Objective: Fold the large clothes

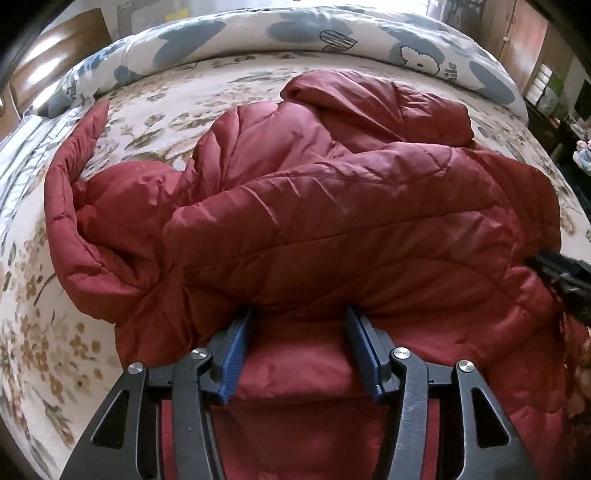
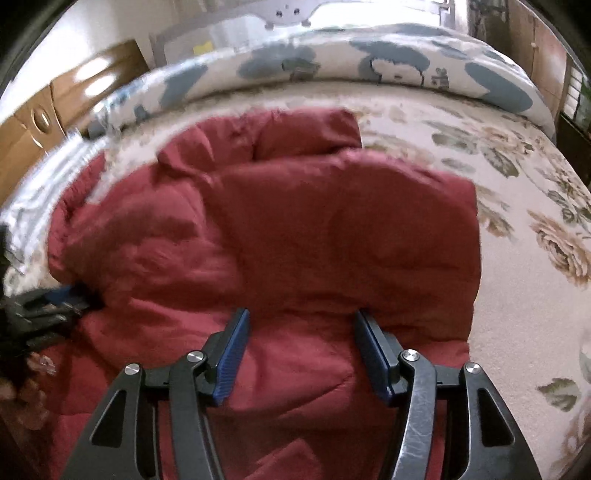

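Observation:
A dark red quilted puffer jacket (image 1: 332, 206) lies bunched and partly folded on a floral bedspread (image 1: 166, 110). My left gripper (image 1: 300, 314) points down at its near edge. Its blue pads (image 1: 236, 354) stand well apart, astride a bulge of red fabric without pinching it, and the tips reach a fold above. In the right wrist view the jacket (image 2: 295, 221) is blurred. My right gripper (image 2: 302, 314) stands open the same way over the near hem. Each gripper shows in the other's view: the right gripper (image 1: 561, 277) at the jacket's right side, the left gripper (image 2: 44, 310) at its left.
A rolled white and blue quilt (image 1: 258, 33) lies along the far side of the bed. Wooden furniture (image 1: 55, 55) stands at the far left and a wooden cupboard (image 1: 528, 40) at the far right. Bare bedspread (image 2: 517, 295) lies right of the jacket.

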